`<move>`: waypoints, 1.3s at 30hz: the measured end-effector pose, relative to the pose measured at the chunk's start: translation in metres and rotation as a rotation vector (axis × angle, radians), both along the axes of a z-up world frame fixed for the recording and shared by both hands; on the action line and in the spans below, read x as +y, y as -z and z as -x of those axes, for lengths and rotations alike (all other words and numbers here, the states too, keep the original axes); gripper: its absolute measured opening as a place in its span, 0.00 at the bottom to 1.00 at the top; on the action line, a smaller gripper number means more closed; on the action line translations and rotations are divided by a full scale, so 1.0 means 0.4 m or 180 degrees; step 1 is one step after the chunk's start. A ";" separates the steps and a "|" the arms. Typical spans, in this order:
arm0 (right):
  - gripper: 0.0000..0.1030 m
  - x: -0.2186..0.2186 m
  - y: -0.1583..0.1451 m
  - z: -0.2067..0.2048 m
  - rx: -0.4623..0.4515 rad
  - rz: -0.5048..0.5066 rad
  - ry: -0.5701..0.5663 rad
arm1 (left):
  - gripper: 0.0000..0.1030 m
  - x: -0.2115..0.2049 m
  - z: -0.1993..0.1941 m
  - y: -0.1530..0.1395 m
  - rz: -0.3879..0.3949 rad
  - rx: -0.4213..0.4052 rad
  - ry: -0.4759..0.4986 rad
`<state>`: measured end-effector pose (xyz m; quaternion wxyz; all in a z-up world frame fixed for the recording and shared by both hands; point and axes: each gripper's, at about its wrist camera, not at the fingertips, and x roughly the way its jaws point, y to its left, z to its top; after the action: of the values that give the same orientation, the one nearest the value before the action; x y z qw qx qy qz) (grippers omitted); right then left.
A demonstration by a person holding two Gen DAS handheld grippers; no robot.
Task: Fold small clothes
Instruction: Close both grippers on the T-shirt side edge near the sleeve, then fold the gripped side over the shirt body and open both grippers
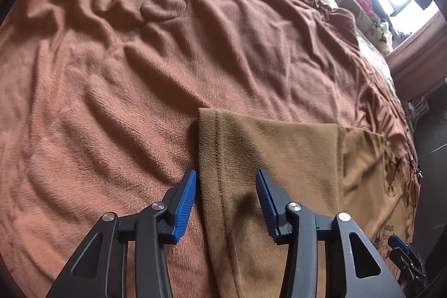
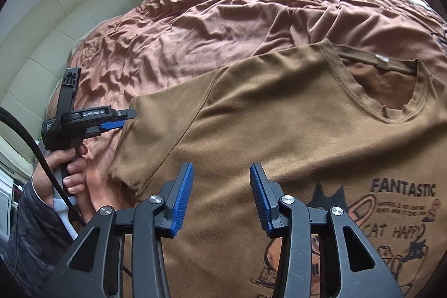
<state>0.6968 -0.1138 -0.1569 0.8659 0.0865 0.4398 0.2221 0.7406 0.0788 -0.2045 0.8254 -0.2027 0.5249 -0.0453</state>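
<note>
Now we hover both tongs, left gripper [image 1: 226, 186] and right gripper [image 2: 222, 180], half-open and seemingly empty, over the T-shirt [image 2: 279, 113], poised to pinch its sleeve [image 1: 223, 147] for folding.

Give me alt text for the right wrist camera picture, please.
A brown T-shirt with a cat print lies front up on a rumpled brown blanket. The right gripper hovers open over its chest, and the left gripper reaches its sleeve edge.

Lying flat on the blanket [image 2: 195, 18]: the T-shirt [image 2: 279, 116]. Hovering over its sleeve [image 1: 223, 158]: left gripper [image 1: 226, 186]; right gripper [image 2: 222, 180] over the chest.
</note>
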 end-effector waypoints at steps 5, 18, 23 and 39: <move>0.30 0.029 0.022 -0.025 0.0106 -0.0090 -0.0072 | 0.10 -0.019 -0.011 0.005 -0.0066 0.0055 0.0010; 0.10 0.104 0.105 -0.126 0.0512 -0.0462 -0.0175 | 0.06 -0.039 0.010 -0.147 -0.0003 -0.0394 0.0222; 0.08 0.136 0.145 -0.157 0.0656 -0.0571 -0.0160 | 0.06 -0.058 0.017 -0.204 0.0067 -0.0495 0.0321; 0.06 0.094 0.131 -0.171 0.0785 -0.0781 0.0013 | 0.06 -0.170 0.052 -0.310 0.0181 -0.0583 0.0581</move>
<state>0.7651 -0.0763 -0.2093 0.7888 0.2191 0.5121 0.2600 0.7198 0.0108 -0.0805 0.8562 -0.1725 0.4622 -0.1534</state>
